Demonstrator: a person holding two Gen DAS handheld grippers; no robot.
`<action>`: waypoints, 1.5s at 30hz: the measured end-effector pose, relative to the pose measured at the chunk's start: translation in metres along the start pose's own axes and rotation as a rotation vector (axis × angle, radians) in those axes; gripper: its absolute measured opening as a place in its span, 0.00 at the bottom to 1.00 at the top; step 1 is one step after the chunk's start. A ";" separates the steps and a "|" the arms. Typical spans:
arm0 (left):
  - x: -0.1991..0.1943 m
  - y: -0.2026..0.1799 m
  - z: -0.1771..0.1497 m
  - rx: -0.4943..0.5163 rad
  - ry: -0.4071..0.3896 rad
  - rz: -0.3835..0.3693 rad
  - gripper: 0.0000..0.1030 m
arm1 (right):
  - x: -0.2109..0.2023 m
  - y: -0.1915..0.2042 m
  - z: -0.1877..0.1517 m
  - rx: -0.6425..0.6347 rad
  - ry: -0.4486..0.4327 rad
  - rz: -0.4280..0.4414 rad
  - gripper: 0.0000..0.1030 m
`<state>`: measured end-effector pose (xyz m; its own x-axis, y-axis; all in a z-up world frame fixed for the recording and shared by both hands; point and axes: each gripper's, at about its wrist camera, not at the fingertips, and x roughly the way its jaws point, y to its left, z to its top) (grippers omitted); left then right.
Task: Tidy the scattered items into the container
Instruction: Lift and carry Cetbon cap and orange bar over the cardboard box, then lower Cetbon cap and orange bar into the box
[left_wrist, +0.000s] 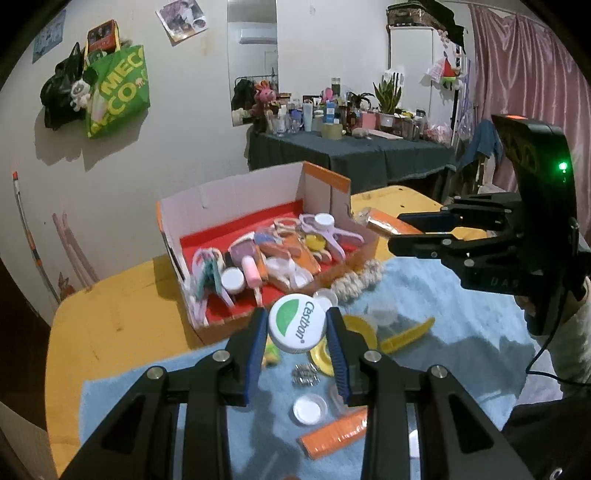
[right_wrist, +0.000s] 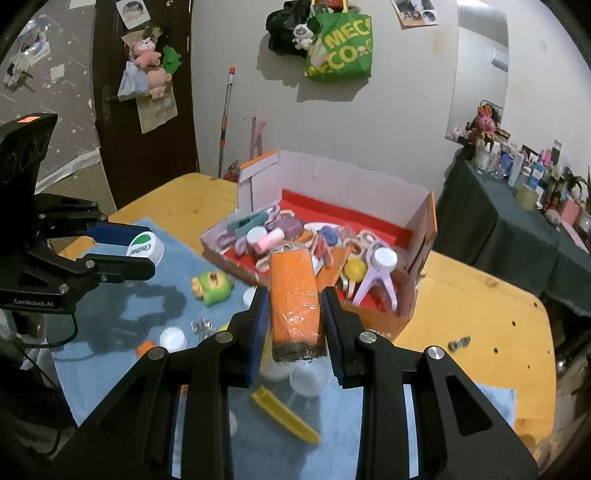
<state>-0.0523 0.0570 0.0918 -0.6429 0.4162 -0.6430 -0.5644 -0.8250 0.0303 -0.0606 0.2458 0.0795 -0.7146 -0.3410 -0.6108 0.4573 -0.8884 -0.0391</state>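
Note:
My left gripper (left_wrist: 297, 326) is shut on a white bottle cap with a green logo (left_wrist: 297, 323), held above the blue mat just in front of the open cardboard box (left_wrist: 236, 192). The cap also shows in the right wrist view (right_wrist: 144, 247). My right gripper (right_wrist: 293, 317) is shut on an orange wrapped block (right_wrist: 293, 299), held near the box's (right_wrist: 421, 210) front corner. The block shows in the left wrist view (left_wrist: 388, 223) by the box's right end. The red-lined box holds several clips, lids and small tubes.
On the blue mat (left_wrist: 461, 295) lie a white lid (left_wrist: 309, 408), an orange piece (left_wrist: 334, 434), a yellow strip (left_wrist: 406, 334), a rope knot (left_wrist: 356, 280) and metal bits (left_wrist: 304, 374). A green toy (right_wrist: 212, 286) lies left. The yellow table (right_wrist: 480, 314) ends at right.

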 end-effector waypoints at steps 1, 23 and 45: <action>0.001 0.001 0.004 0.002 -0.003 -0.001 0.33 | 0.001 -0.001 0.002 0.000 -0.003 0.000 0.27; 0.028 0.021 0.051 -0.006 -0.055 0.056 0.34 | 0.032 -0.014 0.038 0.009 0.012 -0.012 0.27; 0.125 0.065 0.065 -0.128 0.076 0.100 0.34 | 0.133 -0.042 0.050 0.099 0.164 -0.025 0.27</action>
<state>-0.2032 0.0802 0.0625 -0.6489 0.3033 -0.6978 -0.4259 -0.9048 0.0029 -0.2013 0.2226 0.0391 -0.6255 -0.2713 -0.7315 0.3808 -0.9245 0.0172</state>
